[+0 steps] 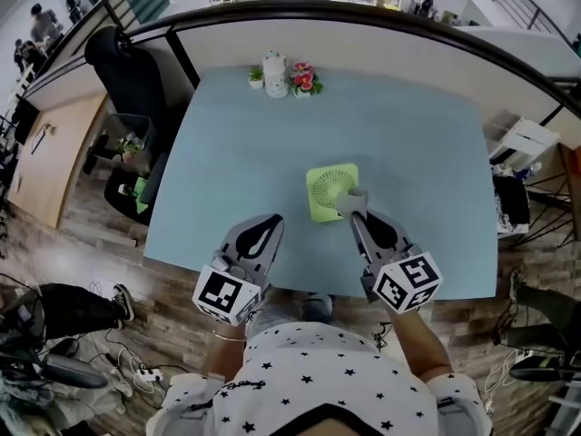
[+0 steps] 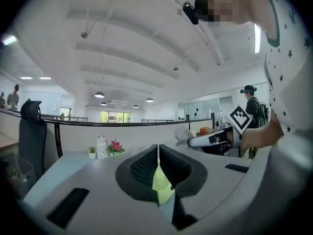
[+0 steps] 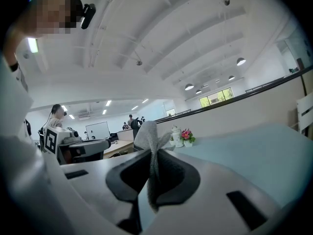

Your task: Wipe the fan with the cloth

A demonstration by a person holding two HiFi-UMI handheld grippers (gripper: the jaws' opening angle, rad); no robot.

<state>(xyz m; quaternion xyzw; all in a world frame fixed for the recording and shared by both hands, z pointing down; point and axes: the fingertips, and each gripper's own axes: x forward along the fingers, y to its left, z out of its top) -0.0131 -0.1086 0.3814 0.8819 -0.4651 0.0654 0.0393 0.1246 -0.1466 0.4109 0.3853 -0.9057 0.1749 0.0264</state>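
A small lime-green square fan point(image 1: 329, 187) lies flat on the light blue table point(image 1: 236, 153), near its middle. My right gripper point(image 1: 356, 216) is shut on a grey cloth point(image 1: 352, 200), which rests at the fan's near right corner. In the right gripper view the cloth point(image 3: 149, 136) sticks up from between the shut jaws. My left gripper point(image 1: 274, 221) hovers to the left of the fan with its jaws shut and nothing in them. In the left gripper view the fan point(image 2: 161, 182) shows only as a sliver through the thin slit between the jaws.
A white pot point(image 1: 274, 74) with small flower pots point(image 1: 304, 78) beside it stands at the table's far edge. A black office chair point(image 1: 127, 71) stands off the far left corner. A partition wall point(image 1: 363, 34) runs behind the table.
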